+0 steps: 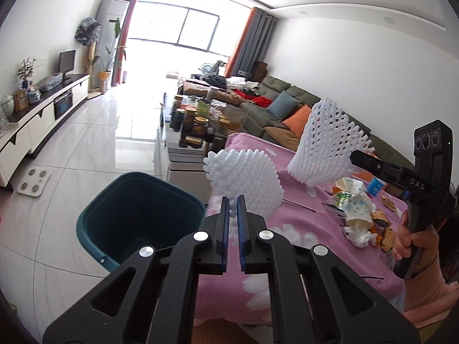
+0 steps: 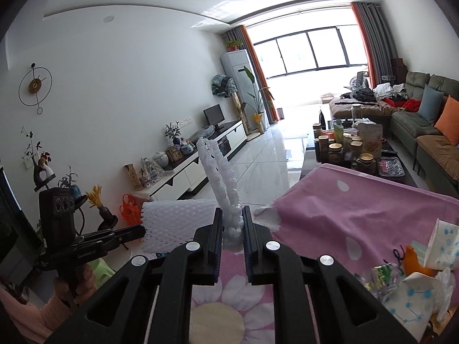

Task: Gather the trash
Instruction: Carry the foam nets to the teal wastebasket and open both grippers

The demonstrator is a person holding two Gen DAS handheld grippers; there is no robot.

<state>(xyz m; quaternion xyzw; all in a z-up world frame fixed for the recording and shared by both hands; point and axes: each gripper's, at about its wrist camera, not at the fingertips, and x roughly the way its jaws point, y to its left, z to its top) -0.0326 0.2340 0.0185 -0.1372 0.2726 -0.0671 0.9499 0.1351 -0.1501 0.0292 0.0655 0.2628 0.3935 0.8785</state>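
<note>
I have one white foam mesh fruit sleeve [image 1: 246, 180] pinched in my left gripper [image 1: 233, 200], held near the rim of the dark teal square plastic bin [image 1: 137, 218] on the floor beside the table. My right gripper [image 2: 232, 215] is clamped on a second white foam net sleeve [image 2: 221, 177], held up over the pink flowered tablecloth [image 2: 358, 209]. Neither sleeve is in the bin yet, and I can see nothing inside it. Left on the cloth is a heap of crumpled paper cups, tissues and wrappers [image 1: 361, 209]. I judge the job barely begun.
</note>
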